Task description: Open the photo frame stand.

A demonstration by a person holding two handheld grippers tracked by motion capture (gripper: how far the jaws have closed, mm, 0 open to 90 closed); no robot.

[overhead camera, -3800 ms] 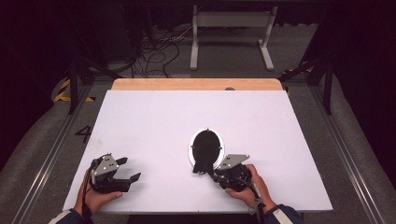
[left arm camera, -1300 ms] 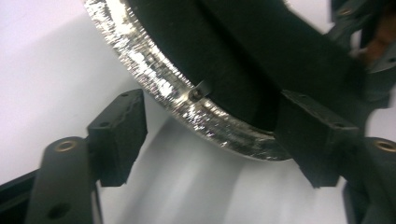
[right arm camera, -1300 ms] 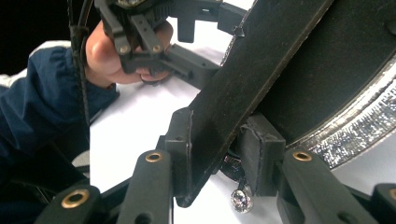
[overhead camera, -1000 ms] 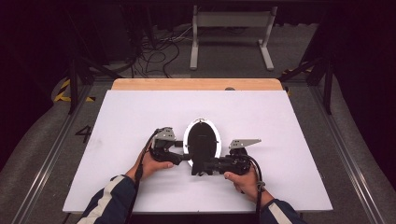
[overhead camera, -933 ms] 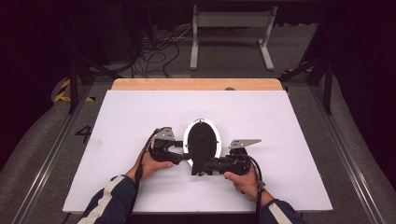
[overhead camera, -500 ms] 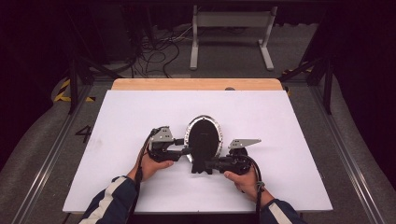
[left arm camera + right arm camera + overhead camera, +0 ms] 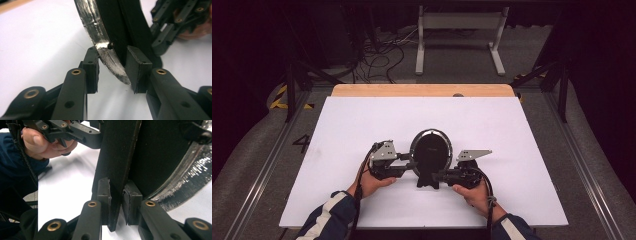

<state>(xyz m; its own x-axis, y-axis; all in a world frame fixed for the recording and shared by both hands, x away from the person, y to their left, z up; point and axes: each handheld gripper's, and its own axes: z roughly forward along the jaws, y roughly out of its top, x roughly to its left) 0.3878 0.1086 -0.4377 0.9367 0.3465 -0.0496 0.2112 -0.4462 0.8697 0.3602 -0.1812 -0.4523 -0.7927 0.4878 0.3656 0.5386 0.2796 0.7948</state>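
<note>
The right gripper (image 7: 115,197) pinches the black stand flap of the oval mirror (image 7: 430,150), its jaws just closing onto it. The left gripper (image 7: 111,67) has been narrowing around the mirror's silver rim (image 7: 100,45), one pad touching, the other seemingly just short. The mirror stands propped mid-table. If the left pads slide on the curved rim, it could twist or tip. Beyond the mirror, the white tabletop (image 7: 512,125) lies bare; nothing blocks.
</note>
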